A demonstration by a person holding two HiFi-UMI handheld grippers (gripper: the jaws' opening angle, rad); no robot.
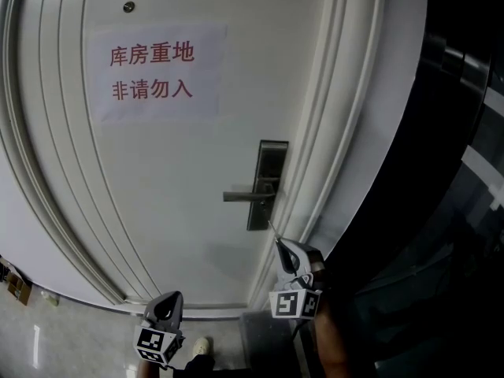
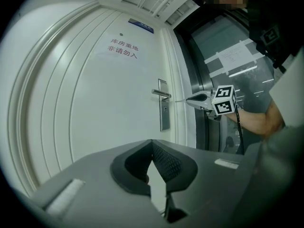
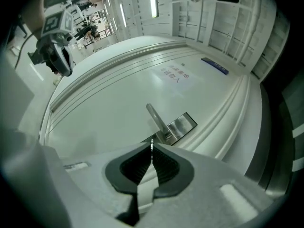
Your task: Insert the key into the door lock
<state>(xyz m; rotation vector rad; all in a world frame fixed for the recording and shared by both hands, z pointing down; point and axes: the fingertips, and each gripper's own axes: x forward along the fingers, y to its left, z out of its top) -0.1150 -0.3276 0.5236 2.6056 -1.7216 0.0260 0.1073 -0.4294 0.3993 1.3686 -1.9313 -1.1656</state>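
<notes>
Key (image 3: 152, 145) clamped in closed right claw (image 1: 282, 246), tip just beside lock plate (image 1: 268, 181) lower end; approach step, next: square blade, feed in straight; left claw (image 2: 152, 142) closed, empty.

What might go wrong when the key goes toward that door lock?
1. The thin key is pinched only at the tips of the right gripper. If it hits the lock plate beside the keyhole, it may twist or slip out.
2. The door handle sticks out just above where the key points, so the gripper might bump it.
3. The keyhole is too small to make out from here, so the aim could be off.
</notes>
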